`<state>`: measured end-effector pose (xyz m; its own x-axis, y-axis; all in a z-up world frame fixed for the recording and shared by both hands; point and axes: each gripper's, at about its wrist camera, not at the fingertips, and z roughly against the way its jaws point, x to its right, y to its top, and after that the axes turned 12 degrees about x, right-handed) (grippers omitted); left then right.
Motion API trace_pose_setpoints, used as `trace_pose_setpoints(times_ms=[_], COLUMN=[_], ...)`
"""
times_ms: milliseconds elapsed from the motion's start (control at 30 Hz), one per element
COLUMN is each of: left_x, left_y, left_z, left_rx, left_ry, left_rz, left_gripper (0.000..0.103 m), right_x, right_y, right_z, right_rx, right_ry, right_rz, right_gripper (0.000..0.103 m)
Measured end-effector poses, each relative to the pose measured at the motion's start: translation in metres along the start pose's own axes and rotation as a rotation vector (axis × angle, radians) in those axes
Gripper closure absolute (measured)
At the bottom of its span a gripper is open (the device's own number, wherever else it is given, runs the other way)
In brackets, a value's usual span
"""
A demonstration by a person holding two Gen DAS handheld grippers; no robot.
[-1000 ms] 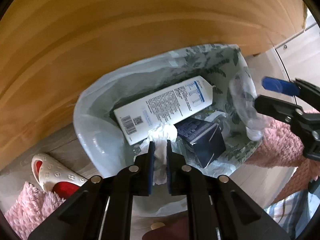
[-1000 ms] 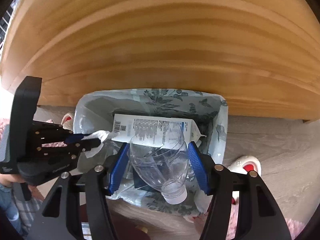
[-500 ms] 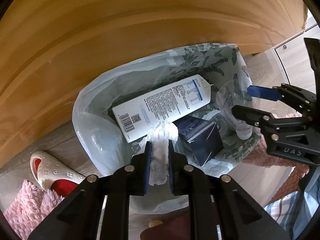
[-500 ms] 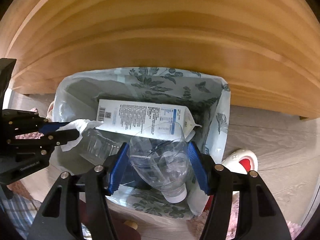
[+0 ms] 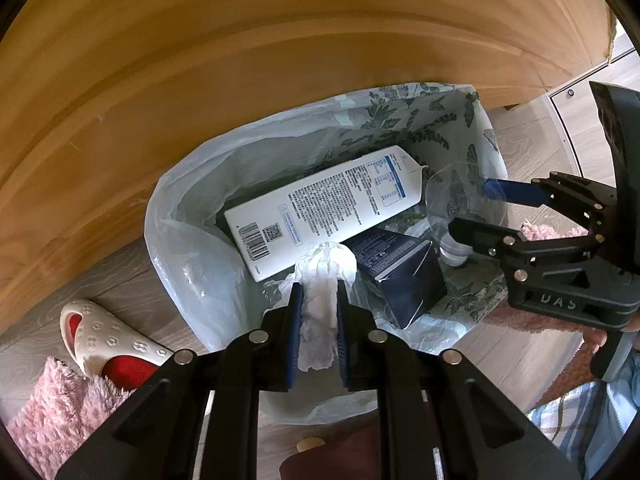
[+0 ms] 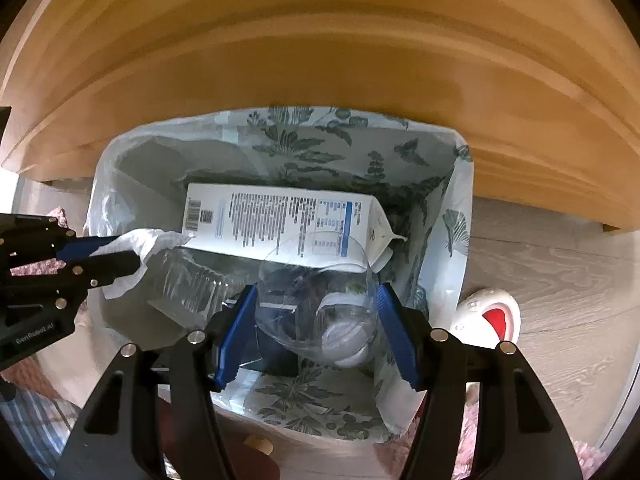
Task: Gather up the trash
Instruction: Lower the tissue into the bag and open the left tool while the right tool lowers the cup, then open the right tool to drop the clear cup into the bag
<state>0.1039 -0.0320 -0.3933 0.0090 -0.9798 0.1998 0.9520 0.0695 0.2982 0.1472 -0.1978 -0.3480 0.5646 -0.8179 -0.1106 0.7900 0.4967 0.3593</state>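
Right gripper (image 6: pixel 316 316) lower into bin (image 6: pixel 460 216), fingers around clear bottle (image 6: pixel 316 292); left gripper (image 5: pixel 317 304) pinching tissue (image 5: pixel 322 280); bottle label unreadable.

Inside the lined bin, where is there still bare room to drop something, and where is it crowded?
Free: the pale liner on the left, bordered by the white carton and crushed clear container; also the leaf-print wall behind the carton. Crowded: centre and front, where carton and dark blue box lie under the cut bottle.

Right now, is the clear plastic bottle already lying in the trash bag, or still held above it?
Still held. The right gripper clamps the clear bottle between its blue pads, cap toward the camera, over the open trash bag.
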Motion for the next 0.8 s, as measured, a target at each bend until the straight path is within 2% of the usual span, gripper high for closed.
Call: trace_pose_setpoints(times_ms=[100,167,233,333,467,533,667,800], left_x=[-0.001,-0.002,-0.004,-0.006,-0.007,-0.009,-0.014,-0.016], left_y=[-0.002,-0.003,-0.004,-0.002,-0.002,-0.002,-0.002,-0.001], left_z=[-0.005,-0.007,-0.008,-0.007,-0.006,-0.006,-0.005,-0.002], left_rx=[-0.023,-0.041,-0.047,-0.040,-0.044,-0.052,-0.052,-0.039], left_ry=[0.008,0.021,0.033,0.037,0.044,0.058,0.056,0.042], left_rz=[-0.001,0.000,-0.001,0.007,0.017,0.025,0.054,0.083], left_gripper=[0.090,0.082,0.065,0.054,0.046,0.036,0.032,0.024], right_x=[-0.002,-0.002,-0.002,-0.003,-0.005,-0.006,-0.005,-0.008], right_y=[-0.003,-0.004,-0.005,-0.007,-0.008,-0.010,-0.010,-0.009], right_z=[-0.006,-0.008,-0.010,-0.011,-0.009,-0.010,-0.001,0.004], right_rx=[-0.038,-0.059,-0.084,-0.104,-0.125,-0.131,-0.136,-0.124], right_ry=[-0.018,-0.025,-0.036,-0.039,-0.033,-0.031,-0.026,-0.031], right_rz=[0.014,0.015,0.011,0.016,0.019,0.012,0.007,0.006], right_gripper=[0.042,0.042,0.041,0.039,0.038,0.034,0.030,0.028])
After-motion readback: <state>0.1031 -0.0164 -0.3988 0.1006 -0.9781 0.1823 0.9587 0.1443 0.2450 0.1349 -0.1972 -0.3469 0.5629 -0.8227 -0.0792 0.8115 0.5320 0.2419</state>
